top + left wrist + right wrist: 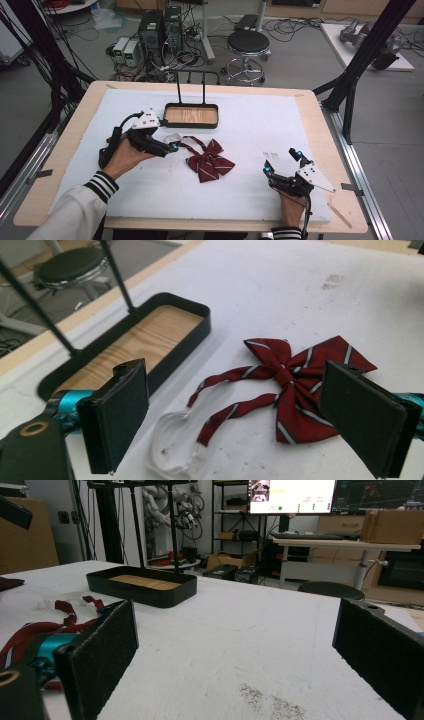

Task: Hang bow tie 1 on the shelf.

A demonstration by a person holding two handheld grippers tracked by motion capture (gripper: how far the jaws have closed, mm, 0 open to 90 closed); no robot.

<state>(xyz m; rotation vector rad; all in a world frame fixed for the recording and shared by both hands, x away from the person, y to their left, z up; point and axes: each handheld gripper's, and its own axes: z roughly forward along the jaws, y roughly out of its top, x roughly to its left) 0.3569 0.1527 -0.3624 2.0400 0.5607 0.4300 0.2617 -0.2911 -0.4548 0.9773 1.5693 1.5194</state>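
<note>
White-covered bench [250, 190]. Black tray [191, 115], wooden floor, near far edge, centre. Dark red striped bow tie [210, 160] mid-bench, strap and clear clasp [172, 137] trailing left. Left claw [167, 142] gaping just beside the clasp, tie ahead between its jaws. Right claw [282, 161] gaping, near right corner, well apart from tie.

No lettering, label, brand mark or number can be read anywhere in these views. In the right gripper view, the bright computer monitor [292, 495] on the far desk shows light panels and a small green dot, but its contents are too small and blurred to make out as words or figures.
</note>
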